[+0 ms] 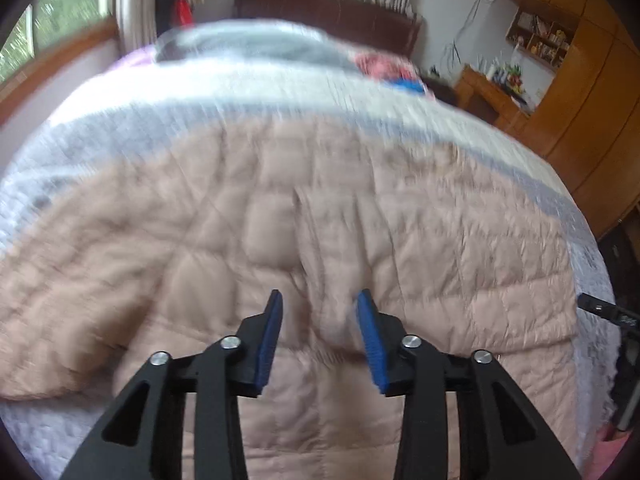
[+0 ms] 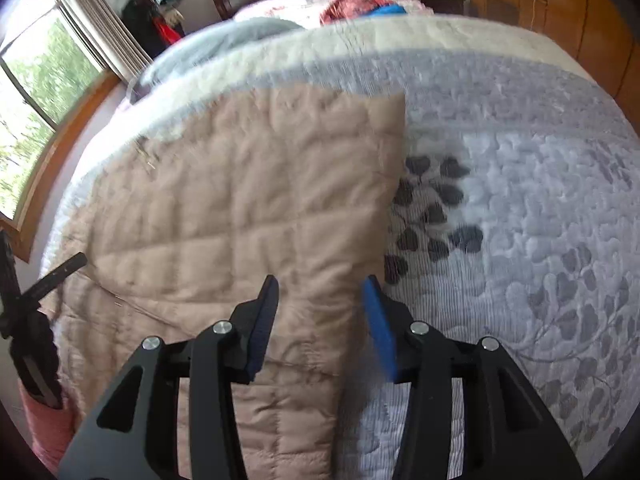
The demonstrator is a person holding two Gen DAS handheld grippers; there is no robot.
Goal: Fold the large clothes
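Observation:
A large pale-pink quilted jacket [image 1: 304,216] lies spread flat on the bed. In the right wrist view the jacket [image 2: 248,200] fills the left half, with its straight right edge running down the middle. My left gripper [image 1: 319,300] is open and empty, hovering over the jacket's middle. My right gripper [image 2: 322,284] is open and empty, over the jacket's right edge near its lower part. The left gripper's black body [image 2: 28,300] shows at the far left of the right wrist view. The left wrist view is blurred.
The bed has a white and grey quilted cover [image 2: 520,208] with a leaf pattern. Grey bedding [image 1: 248,46] and red and blue items [image 2: 360,8] lie by the dark headboard. Windows [image 2: 36,92] are on the left, wooden cabinets [image 1: 584,96] on the right.

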